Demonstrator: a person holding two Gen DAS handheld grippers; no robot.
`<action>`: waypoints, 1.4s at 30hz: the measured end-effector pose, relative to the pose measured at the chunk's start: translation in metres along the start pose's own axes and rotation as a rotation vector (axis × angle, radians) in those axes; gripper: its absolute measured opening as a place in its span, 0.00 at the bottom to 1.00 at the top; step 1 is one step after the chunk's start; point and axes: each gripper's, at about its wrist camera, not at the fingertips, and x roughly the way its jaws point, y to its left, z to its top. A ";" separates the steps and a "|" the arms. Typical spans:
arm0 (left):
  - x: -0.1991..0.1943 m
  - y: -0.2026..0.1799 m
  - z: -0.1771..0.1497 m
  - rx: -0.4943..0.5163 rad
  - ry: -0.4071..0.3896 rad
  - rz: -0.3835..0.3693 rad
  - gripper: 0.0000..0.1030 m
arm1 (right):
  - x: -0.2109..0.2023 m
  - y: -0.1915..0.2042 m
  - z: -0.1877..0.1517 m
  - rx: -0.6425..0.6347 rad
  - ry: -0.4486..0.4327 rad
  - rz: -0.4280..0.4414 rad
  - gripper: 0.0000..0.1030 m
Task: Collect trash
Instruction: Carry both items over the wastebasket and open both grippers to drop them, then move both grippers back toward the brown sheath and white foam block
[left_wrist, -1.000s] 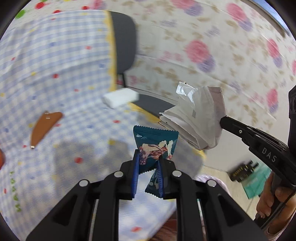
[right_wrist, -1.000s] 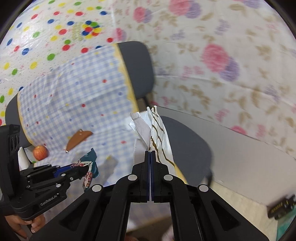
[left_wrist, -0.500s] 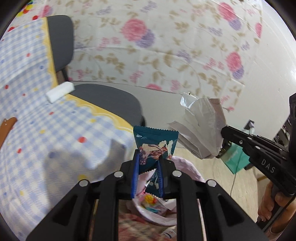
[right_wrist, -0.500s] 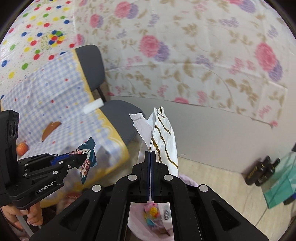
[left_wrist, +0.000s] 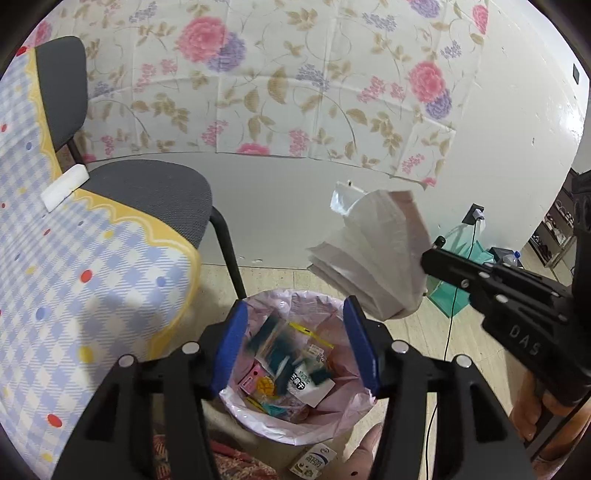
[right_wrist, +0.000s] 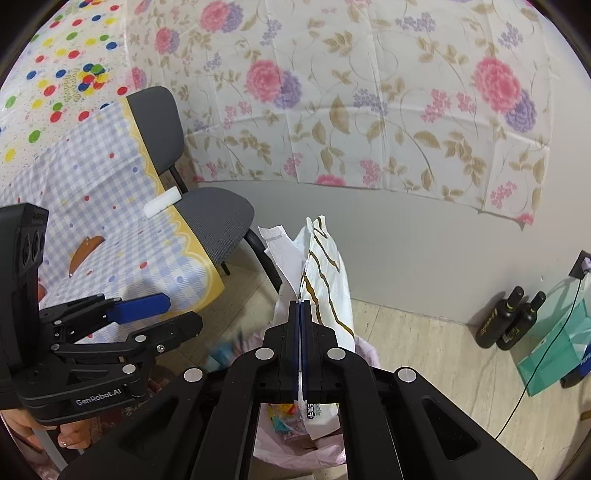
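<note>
My left gripper hangs over the pink-lined trash bin, and its jaws are opening with its blue pads well apart. A teal snack wrapper, blurred, drops between the pads into the bin, touching neither. The bin holds several packets and wrappers. My right gripper is shut on a crumpled white paper bag with brown stripes, held up over the bin's right rim. The left wrist view shows that bag at the right gripper's tip. The left gripper shows open in the right wrist view.
A table with a blue checked cloth stands left of the bin, with a white block and a brown piece on it. A grey chair is behind. Two black bottles, a green bag, a cable and a small carton are on the floor.
Both grippers swung from over the table to above the bin. The left gripper opened and let go of the teal wrapper, which now falls. The right keeps hold of the paper bag.
</note>
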 end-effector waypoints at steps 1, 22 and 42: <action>0.002 0.000 0.000 -0.001 0.003 0.002 0.51 | 0.002 -0.001 0.000 0.001 0.004 0.000 0.01; -0.041 0.052 0.004 -0.142 -0.137 0.190 0.59 | 0.010 0.009 0.007 0.006 -0.018 0.034 0.24; -0.122 0.159 -0.011 -0.320 -0.248 0.420 0.63 | 0.024 0.148 0.062 -0.193 -0.089 0.229 0.24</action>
